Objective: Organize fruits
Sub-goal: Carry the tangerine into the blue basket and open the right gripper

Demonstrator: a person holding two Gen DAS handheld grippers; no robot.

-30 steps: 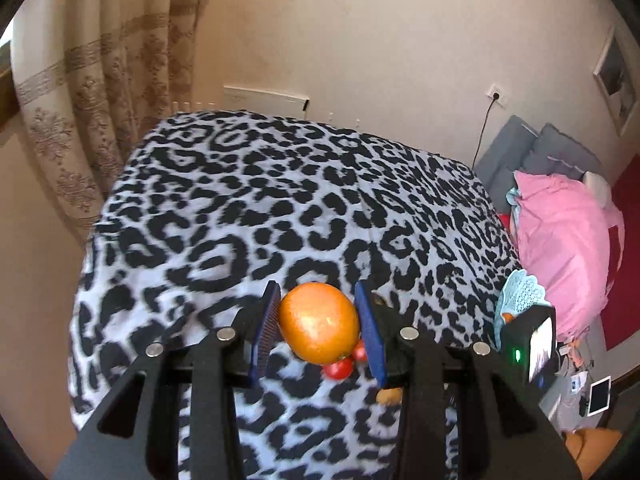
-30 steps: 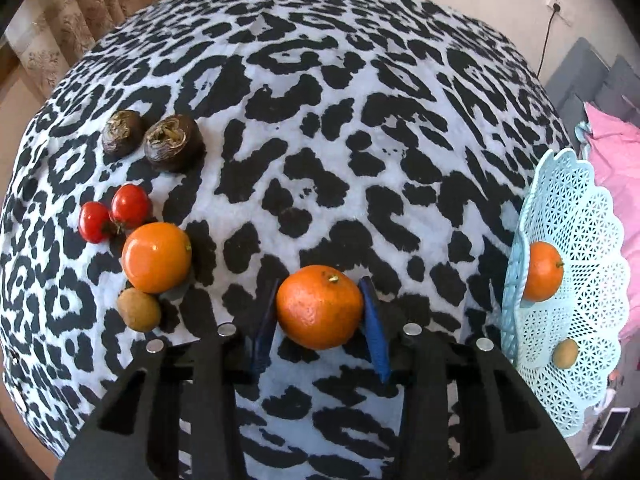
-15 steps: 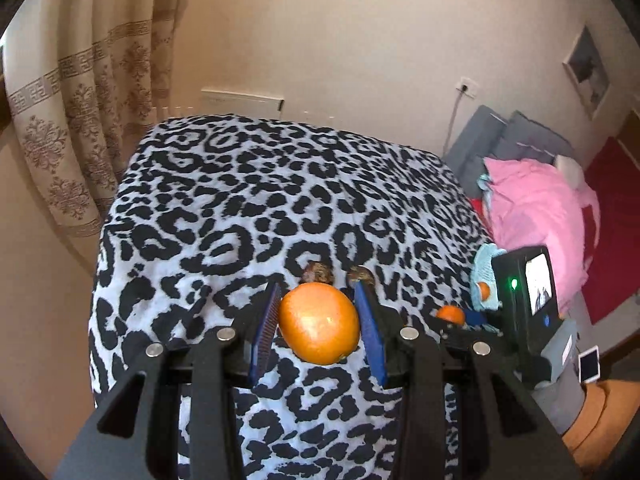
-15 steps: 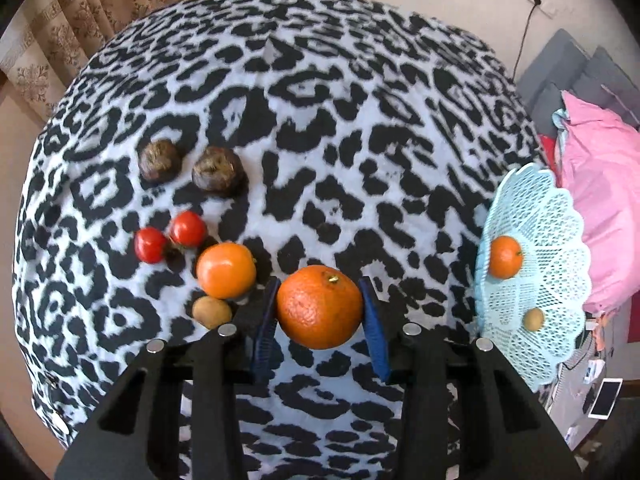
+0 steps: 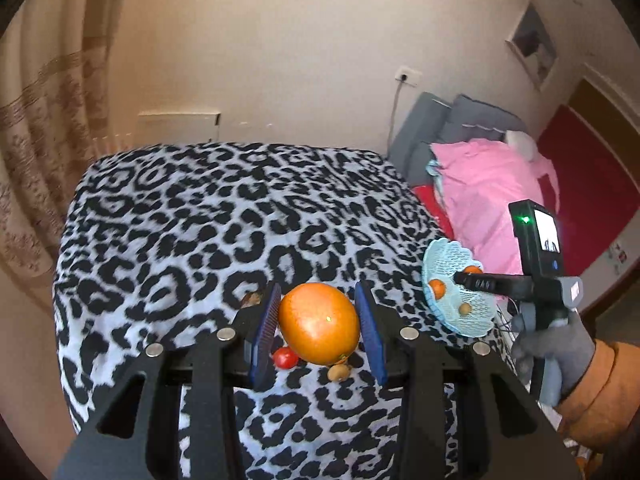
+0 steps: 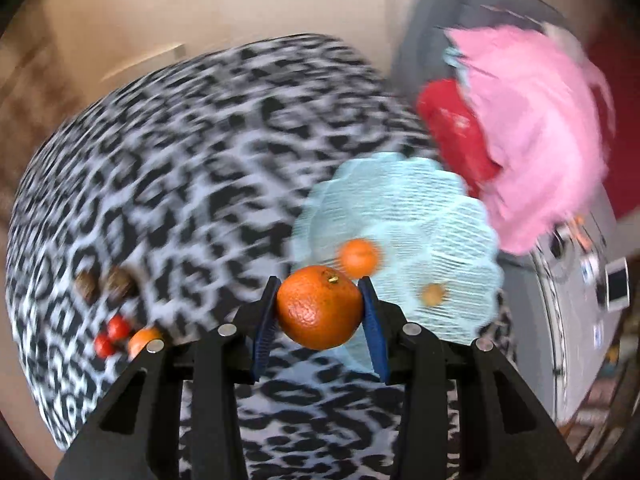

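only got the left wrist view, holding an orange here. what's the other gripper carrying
Observer: The right gripper holds a second orange between its jaws, stem end up.
Operator: how many fruits are in the basket, it's tiny from here
Observer: Two: a small orange and a small brown fruit lie in the pale blue basket.
Operator: anything behind my orange i can't see
Observer: Yes, two dark brown fruits sit side by side on the leopard-print cloth, and there are two red tomatoes, not one.
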